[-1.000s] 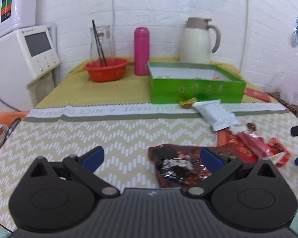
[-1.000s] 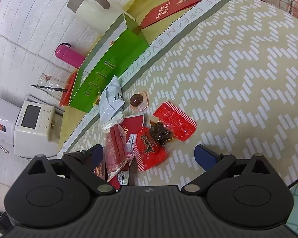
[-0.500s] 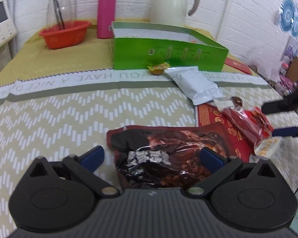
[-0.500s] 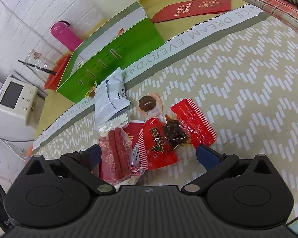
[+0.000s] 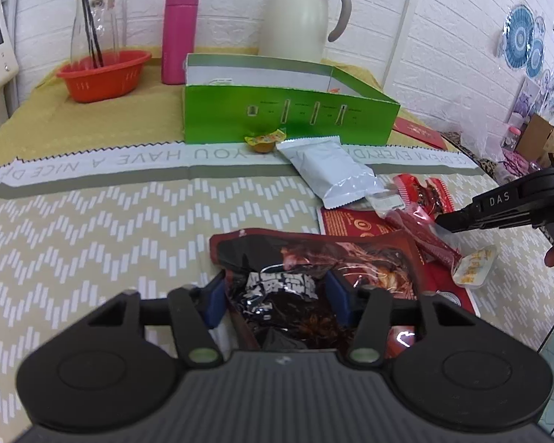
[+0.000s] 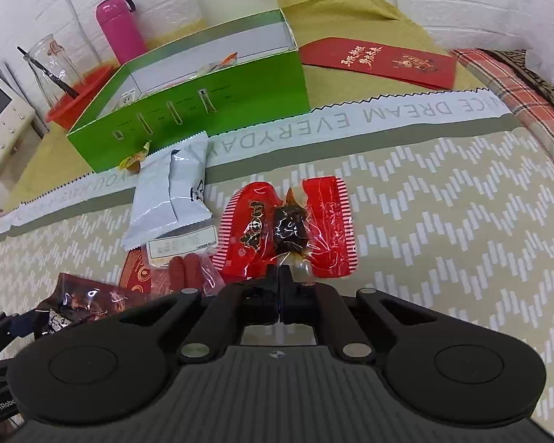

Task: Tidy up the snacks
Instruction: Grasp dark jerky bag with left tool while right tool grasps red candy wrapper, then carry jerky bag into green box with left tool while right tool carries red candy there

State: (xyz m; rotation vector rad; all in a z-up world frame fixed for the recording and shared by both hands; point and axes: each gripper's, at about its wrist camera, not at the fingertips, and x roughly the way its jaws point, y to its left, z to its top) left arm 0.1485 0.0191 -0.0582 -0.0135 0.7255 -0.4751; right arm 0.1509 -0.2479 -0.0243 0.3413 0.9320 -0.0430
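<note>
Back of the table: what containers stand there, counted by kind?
Pink cylindrical metal flask: 1
Cream insulated jug with a handle: 1
Clear glass carafe holding dark sticks: 1
Orange plastic basket: 1
Open green cardboard box: 1
Total: 5

Both grippers' fingers have closed: left (image 5: 277,295) on dark packet (image 5: 295,280), right (image 6: 280,288) on red packet (image 6: 288,225).

Bright, even indoor light; soft shadows; glare on the dark wrapper (image 5: 295,295); strong fisheye bending at edges.
</note>
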